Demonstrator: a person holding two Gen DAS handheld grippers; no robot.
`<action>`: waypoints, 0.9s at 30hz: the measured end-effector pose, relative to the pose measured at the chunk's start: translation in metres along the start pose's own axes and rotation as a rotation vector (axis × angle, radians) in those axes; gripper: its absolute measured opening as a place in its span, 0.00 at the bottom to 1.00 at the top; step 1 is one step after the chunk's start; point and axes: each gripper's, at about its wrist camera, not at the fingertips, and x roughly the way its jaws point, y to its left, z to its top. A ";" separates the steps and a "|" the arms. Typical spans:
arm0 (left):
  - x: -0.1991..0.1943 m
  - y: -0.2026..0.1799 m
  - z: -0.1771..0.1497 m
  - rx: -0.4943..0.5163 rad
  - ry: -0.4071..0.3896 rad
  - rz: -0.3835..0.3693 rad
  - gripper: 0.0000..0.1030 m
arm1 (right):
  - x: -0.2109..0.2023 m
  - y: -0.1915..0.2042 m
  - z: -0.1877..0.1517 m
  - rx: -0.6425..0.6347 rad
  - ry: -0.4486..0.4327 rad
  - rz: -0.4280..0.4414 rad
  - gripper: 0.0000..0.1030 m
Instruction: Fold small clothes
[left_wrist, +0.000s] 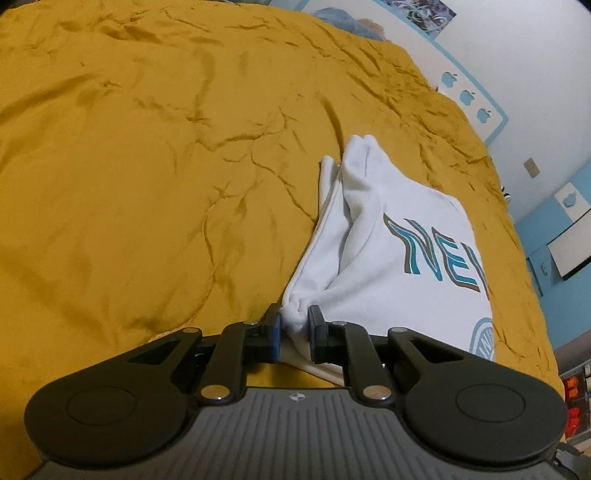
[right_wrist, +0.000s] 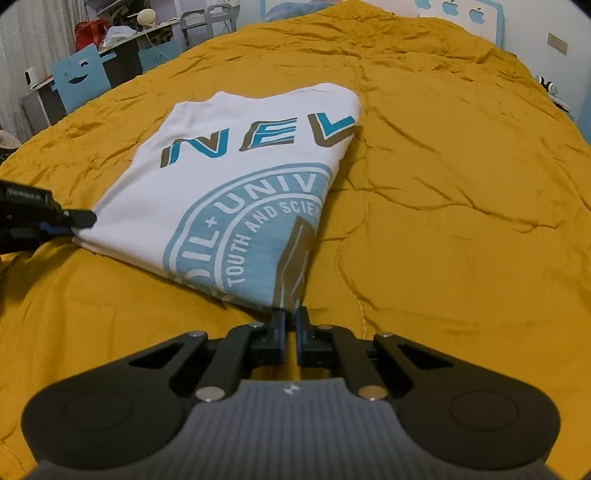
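A white T-shirt (right_wrist: 236, 173) with blue and brown lettering and a round blue emblem lies partly folded on the mustard bedspread (right_wrist: 443, 221). In the left wrist view the T-shirt (left_wrist: 388, 258) has a bunched near corner, and my left gripper (left_wrist: 294, 318) is shut on that white fabric. The left gripper (right_wrist: 74, 223) also shows at the left edge of the right wrist view, pinching the shirt's left corner. My right gripper (right_wrist: 290, 316) is shut on the near corner of the shirt, at the printed emblem.
The bedspread (left_wrist: 147, 166) spreads wide and wrinkled around the shirt. A blue chair (right_wrist: 79, 79) and a cluttered desk (right_wrist: 129, 33) stand beyond the bed's far left. A white wall with blue apple shapes (left_wrist: 465, 98) runs along the bed's right.
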 end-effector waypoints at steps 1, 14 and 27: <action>-0.002 0.001 -0.001 -0.010 0.002 0.001 0.15 | 0.001 -0.001 0.000 0.013 0.002 0.000 0.00; -0.022 -0.007 -0.006 -0.012 0.032 0.067 0.18 | -0.006 -0.016 0.000 0.088 0.041 0.035 0.00; -0.049 -0.038 0.036 0.077 -0.062 -0.113 0.18 | -0.037 -0.037 0.028 0.207 -0.085 0.095 0.01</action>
